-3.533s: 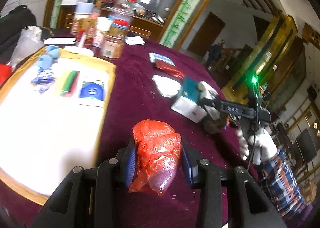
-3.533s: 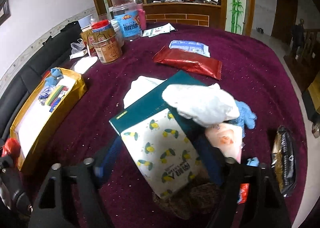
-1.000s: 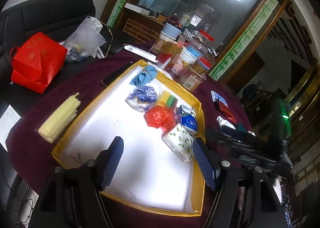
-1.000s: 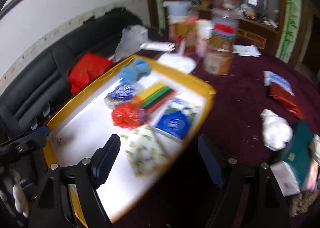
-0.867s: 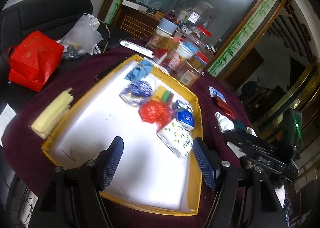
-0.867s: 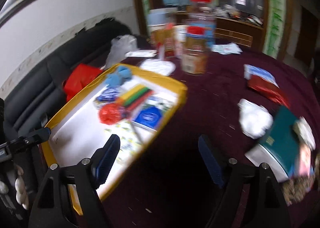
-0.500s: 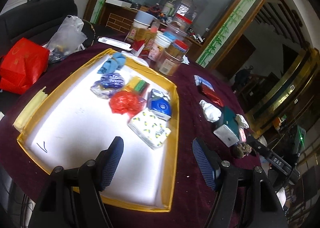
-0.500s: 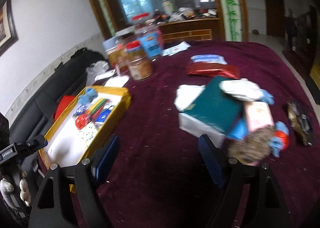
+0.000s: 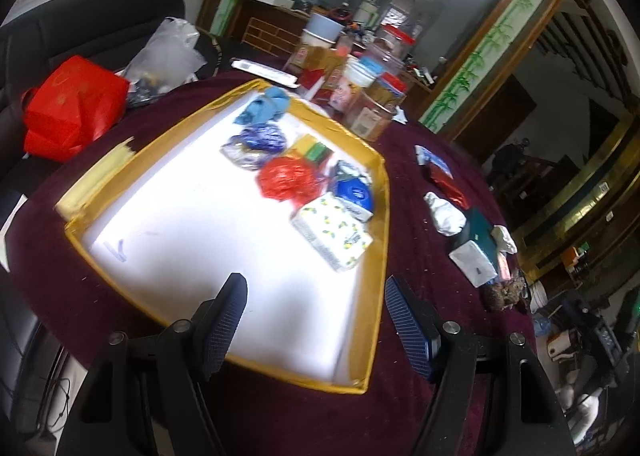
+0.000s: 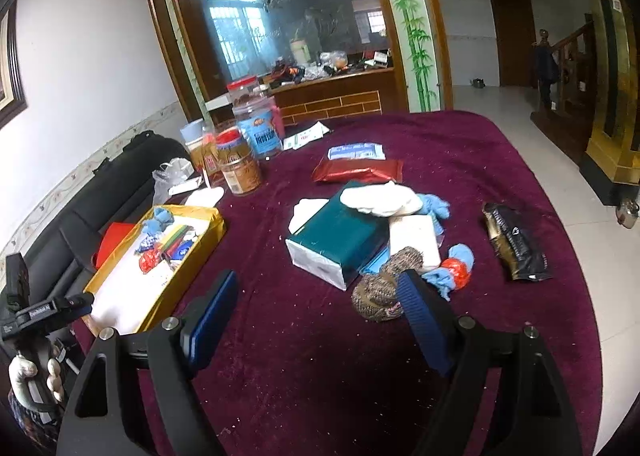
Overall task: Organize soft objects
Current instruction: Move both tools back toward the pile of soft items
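Observation:
A yellow-rimmed tray point(image 9: 382, 216) with a white floor lies on the maroon tablecloth. It holds a lemon-print tissue pack point(image 9: 332, 238), a red bag point(image 9: 282, 178), a blue pack point(image 9: 354, 192) and blue cloths point(image 9: 264, 106). My left gripper point(image 9: 314, 314) hangs open over the tray's near edge with nothing between its fingers. My right gripper point(image 10: 318, 314) is open and empty above the cloth, in front of a pile: a teal tissue box point(image 10: 338, 234), a white cloth point(image 10: 380, 198), a brown knitted piece point(image 10: 384, 288) and a blue-and-red bundle point(image 10: 456, 270).
Several jars point(image 10: 244, 160) stand at the table's far side. A red foil pack point(image 10: 358, 170) and a blue-white pack point(image 10: 356, 152) lie beyond the pile, a dark snack bag point(image 10: 514, 242) at its right. A black sofa with a red bag point(image 9: 72, 106) borders the table.
My right gripper has swung away from the tray to face the pile on the cloth. My left gripper has drifted a little, staying open over the tray.

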The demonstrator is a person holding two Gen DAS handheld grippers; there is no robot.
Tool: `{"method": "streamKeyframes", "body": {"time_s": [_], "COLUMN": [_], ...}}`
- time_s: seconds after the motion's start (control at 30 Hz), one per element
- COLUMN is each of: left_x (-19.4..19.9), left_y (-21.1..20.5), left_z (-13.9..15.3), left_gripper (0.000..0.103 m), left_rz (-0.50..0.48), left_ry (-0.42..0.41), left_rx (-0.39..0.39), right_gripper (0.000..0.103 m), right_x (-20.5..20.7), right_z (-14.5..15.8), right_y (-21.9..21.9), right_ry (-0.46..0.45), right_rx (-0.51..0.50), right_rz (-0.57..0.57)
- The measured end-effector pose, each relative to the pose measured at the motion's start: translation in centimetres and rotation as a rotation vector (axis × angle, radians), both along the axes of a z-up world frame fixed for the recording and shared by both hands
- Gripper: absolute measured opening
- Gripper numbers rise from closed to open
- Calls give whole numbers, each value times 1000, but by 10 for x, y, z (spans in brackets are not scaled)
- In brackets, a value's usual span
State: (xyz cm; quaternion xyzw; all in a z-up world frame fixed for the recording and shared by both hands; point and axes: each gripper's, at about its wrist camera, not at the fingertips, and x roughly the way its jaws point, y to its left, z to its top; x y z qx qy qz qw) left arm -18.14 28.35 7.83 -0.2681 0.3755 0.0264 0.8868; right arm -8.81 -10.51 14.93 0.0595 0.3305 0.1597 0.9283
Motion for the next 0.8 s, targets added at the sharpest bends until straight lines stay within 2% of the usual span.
{"method": "streamKeyframes", "body": {"time_s": [0.17,0.27,0.4,0.6,0.8], "left_x": [-9,-10,-3,20,50], "left_y": [10,12,10,-20,-73], "left_z": [2,5,4,6,6], "left_gripper": [75,75,75,75,75], "left_rz": [27,32,27,-49,-189], "left_ry": [2,-1,11,24,37], "left_rx": [-1,9,12,26,52], "right_gripper": [82,87,87,88,88], "right_x": [-7,-9,-5,22,64], "right_z": [21,31,36,19,-14], "right_y": [-1,-3,-7,-30,-82], "right_ry": [-52,-82,-108,-80,-65], "right_rx": [-13,-6,-10,22,117], "right_rz": [5,1,-14,-82,-237]}}
